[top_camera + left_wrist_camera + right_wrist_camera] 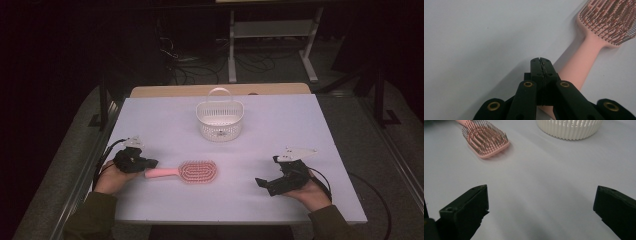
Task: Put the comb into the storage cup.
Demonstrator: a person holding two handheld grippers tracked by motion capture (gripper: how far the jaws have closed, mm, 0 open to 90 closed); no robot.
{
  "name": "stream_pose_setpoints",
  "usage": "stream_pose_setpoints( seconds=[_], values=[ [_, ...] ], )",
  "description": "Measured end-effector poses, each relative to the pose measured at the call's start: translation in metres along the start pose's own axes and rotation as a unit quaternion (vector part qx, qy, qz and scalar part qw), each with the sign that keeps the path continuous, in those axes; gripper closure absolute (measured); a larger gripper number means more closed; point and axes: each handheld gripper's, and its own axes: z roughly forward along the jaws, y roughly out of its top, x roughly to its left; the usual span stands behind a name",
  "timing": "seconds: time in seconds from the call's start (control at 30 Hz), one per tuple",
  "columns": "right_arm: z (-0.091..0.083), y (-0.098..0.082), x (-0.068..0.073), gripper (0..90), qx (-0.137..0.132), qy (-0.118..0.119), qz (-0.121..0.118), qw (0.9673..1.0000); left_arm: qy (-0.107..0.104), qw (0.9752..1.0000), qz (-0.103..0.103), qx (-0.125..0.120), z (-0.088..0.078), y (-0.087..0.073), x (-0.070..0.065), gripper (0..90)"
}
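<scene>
Item: pink hairbrush (192, 171) on table (300, 125); our left hand-held gripper (541, 61), closed and empty beside its handle, we should open and centre; right hand-held gripper (541, 202) wide open, empty.

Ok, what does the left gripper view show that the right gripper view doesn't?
Left gripper view: the left tool, jaws shut, at the handle of the pink hairbrush. Right gripper view: the right tool, jaws wide open with nothing between them, and the lower wall of the white slotted basket. Both: the hairbrush's bristled head lying on the white table.
</scene>
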Motion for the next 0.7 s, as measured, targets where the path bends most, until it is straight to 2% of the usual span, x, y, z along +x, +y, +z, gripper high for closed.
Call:
stream_pose_setpoints(
  seconds=[0.5,0.7],
  values=[
    [0.0,0.0,0.0,0.0,-0.001,0.0,0.0,1.0,-0.011,0.9999,0.008,0.0,-0.007,-0.012,-0.012,90.0],
    [0.001,0.0,0.001,0.0,0.001,0.001,0.001,1.0,-0.021,0.9997,0.01,-0.001,-0.008,-0.016,-0.016,90.0]
  ],
)
